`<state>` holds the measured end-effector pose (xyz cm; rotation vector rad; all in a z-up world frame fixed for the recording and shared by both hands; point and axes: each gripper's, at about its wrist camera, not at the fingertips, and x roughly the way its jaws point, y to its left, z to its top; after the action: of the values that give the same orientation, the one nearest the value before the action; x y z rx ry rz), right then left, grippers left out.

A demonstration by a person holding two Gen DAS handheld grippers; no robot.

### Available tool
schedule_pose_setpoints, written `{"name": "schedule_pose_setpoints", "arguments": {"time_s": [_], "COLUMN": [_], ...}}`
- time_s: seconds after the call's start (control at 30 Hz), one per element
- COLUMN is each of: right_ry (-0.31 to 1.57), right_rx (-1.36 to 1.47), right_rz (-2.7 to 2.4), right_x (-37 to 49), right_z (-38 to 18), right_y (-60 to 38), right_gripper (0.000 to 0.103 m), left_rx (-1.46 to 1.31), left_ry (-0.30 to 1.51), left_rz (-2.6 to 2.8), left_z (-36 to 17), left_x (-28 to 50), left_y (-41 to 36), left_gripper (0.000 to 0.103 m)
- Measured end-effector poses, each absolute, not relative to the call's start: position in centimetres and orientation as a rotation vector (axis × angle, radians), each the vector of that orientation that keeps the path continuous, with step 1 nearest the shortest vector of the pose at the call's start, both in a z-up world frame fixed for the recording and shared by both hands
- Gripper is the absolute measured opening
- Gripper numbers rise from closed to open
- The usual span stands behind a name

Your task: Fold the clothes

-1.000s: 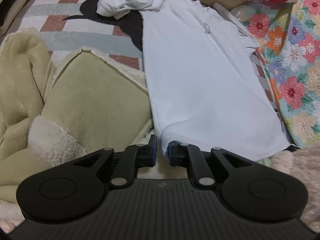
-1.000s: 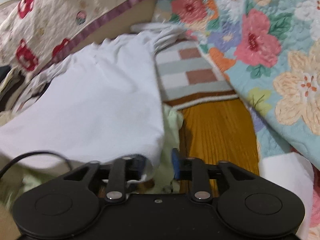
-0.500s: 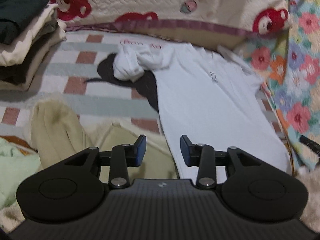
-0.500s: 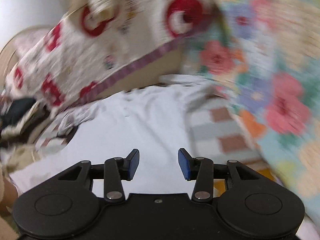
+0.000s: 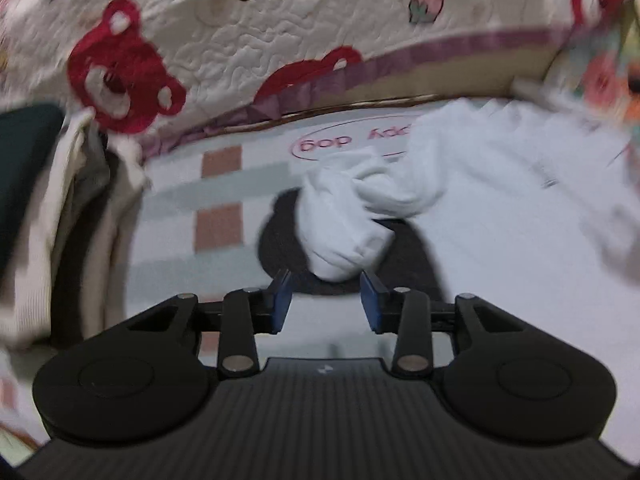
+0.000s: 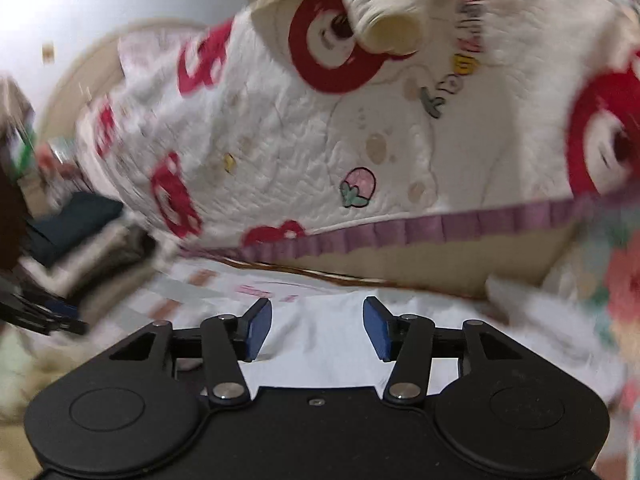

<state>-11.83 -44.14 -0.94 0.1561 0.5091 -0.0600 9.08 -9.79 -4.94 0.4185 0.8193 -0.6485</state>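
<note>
One white shirt (image 5: pixel 500 200), one bear-print quilt (image 5: pixel 280 40), one checked mat (image 5: pixel 218 200), two grippers (image 5: pixel 326 300)

2 wrist fisheyes: left faces down close over white shirt (image 5: pixel 500 216); right faces level toward bear quilt (image 6: pixel 320 140). Shared: shirt, quilt, checked mat (image 5: pixel 224 184).
</note>
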Motion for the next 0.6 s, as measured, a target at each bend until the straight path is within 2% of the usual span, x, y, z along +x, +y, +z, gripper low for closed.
{"name": "schedule_pose_setpoints", "arguments": {"time_s": [0.1, 0.17, 0.2, 0.33, 0.4, 0.53, 0.6], "right_ry": [0.603, 0.665, 0.696, 0.773, 0.799, 0.846, 0.864], "right_rx": [0.128, 0.110, 0.100, 0.233, 0.232, 0.207, 0.202], "right_rz": [-0.073, -0.082, -0.087, -0.070, -0.064, -0.050, -0.039], "right_x": [-6.8, -3.5, -1.8, 1.0, 1.6, 2.4, 3.0], "right_z": [-3.0, -4.3, -5.0, -7.2, -8.4, -10.6, -11.6], "right_y": [-42.9, -42.0, -41.6, -39.2, -38.6, -37.7, -37.4], "right_gripper": [0.055, 0.028, 0.008, 0.008, 0.008, 0.015, 0.015], "left_rx": [0.317, 0.302, 0.320, 0.363, 0.372, 0.408, 0.410], "left_ry": [0.844, 0.810, 0.781, 0.729, 0.719, 0.711, 0.710], "left_rz": [-0.720, -0.758, -0.774, -0.830, -0.861, -0.868, -0.879], "left_z": [-7.1, -8.2, -8.8, -11.2, -12.3, -14.3, -15.2], "left_x": [11.7, 12.5, 12.5, 13.0, 13.4, 14.1, 14.5], "left_y": [-10.9, -11.3, -11.6, -12.5, -12.9, -12.9, -12.9], "left_gripper": [0.036, 0.036, 0.037, 0.046, 0.055, 0.061, 0.069]}}
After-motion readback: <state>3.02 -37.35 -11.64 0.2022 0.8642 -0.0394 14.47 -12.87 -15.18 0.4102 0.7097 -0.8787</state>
